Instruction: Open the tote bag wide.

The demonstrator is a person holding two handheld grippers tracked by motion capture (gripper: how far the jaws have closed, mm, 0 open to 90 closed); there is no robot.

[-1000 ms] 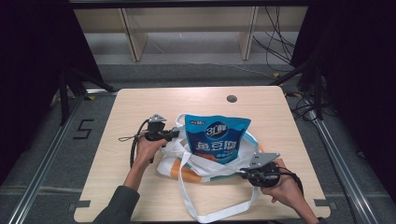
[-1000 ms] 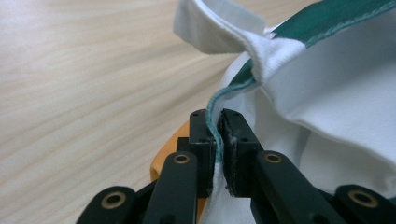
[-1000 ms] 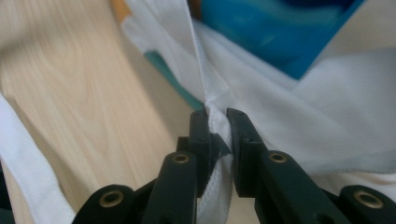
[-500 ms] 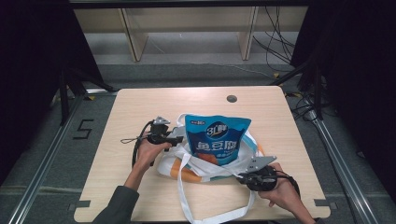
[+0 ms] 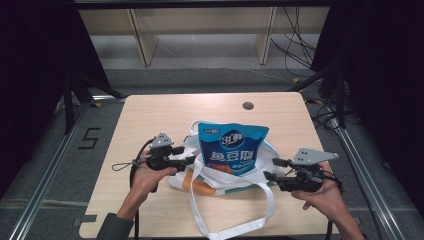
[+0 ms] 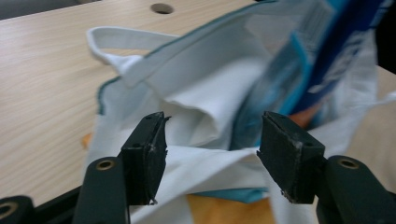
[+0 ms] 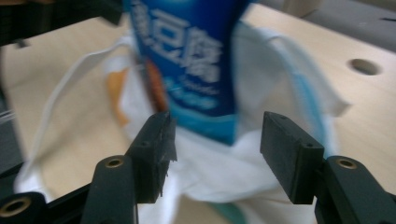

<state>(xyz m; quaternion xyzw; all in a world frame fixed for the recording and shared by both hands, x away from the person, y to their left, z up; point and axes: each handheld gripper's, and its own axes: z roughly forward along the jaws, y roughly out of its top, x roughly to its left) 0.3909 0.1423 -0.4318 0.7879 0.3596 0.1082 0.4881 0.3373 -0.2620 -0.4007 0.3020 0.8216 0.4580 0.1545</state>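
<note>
— High view first, from the left: what is on that side of the wooden table [image 5: 150, 115]?

— The person's left hand [image 5: 145, 175] holds the left gripper [image 5: 190, 160], pointing at the white tote bag [image 5: 210, 175] from just beside its left edge. Its jaws have just been opening and now stand apart, released, clamping nothing.

— And the left gripper view?

— It looks between the two black jaws at white cloth with a teal hem; a fold of the tote bag lies between the pads, but neither pad presses on it.

— What sits in the middle?

— The tote bag lies slumped on the table with a blue snack pouch [image 5: 231, 150] standing upright in its mouth. One long white strap [image 5: 235, 227] loops toward the near edge of the table. Orange print shows on the bag's lower side.

— The right side?

— The right hand [image 5: 325, 195] carries the right gripper [image 5: 270, 169], aimed leftward at the bag, just short of it. Its jaws have also just been opening — they gape, holding nothing. In the right gripper view the blurred blue pouch stands beyond the open jaws, white cloth below it.
</note>
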